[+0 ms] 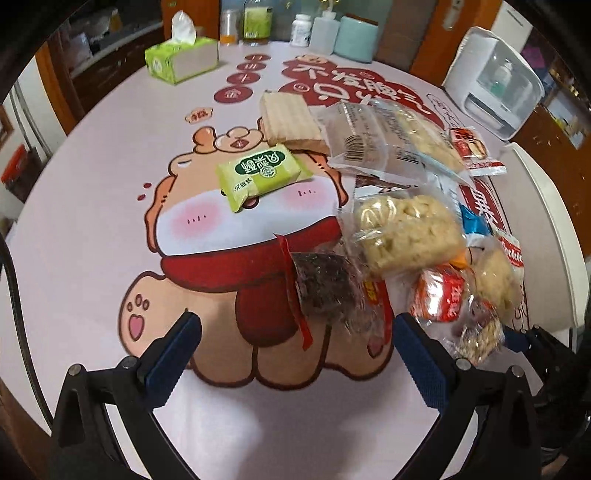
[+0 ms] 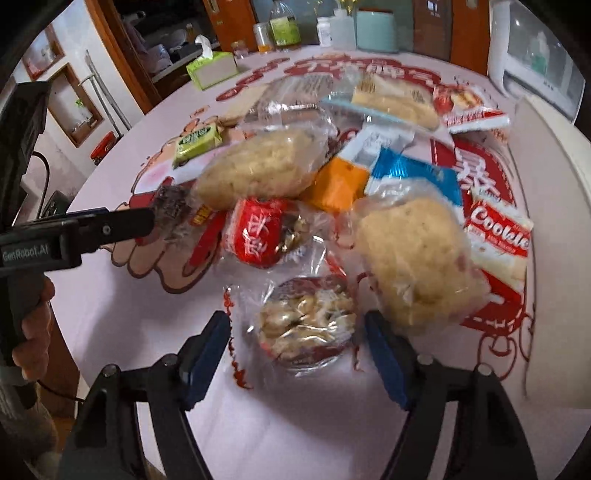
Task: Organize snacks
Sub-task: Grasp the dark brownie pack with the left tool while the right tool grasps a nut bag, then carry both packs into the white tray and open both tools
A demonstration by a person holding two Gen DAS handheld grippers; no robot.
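Observation:
A heap of wrapped snacks lies on the printed table cover. In the left wrist view my left gripper (image 1: 297, 334) is open, its blue pads on either side of a dark seaweed-like snack in clear wrap (image 1: 319, 282). A green packet (image 1: 262, 171) lies apart to the left. In the right wrist view my right gripper (image 2: 297, 332) is open around a clear pack of small wrapped candies (image 2: 306, 321). A pale puffed-rice cake (image 2: 417, 258) touches its right pad. A red packet (image 2: 258, 232) and a Cookie pack (image 2: 498, 240) lie nearby. The left gripper (image 2: 147, 221) shows at the left.
A green tissue box (image 1: 181, 59) stands at the far left of the table. Bottles and jars (image 1: 303, 29) line the back edge. A white appliance (image 1: 495, 81) stands at the back right. A white tray rim (image 2: 554, 221) runs along the right side.

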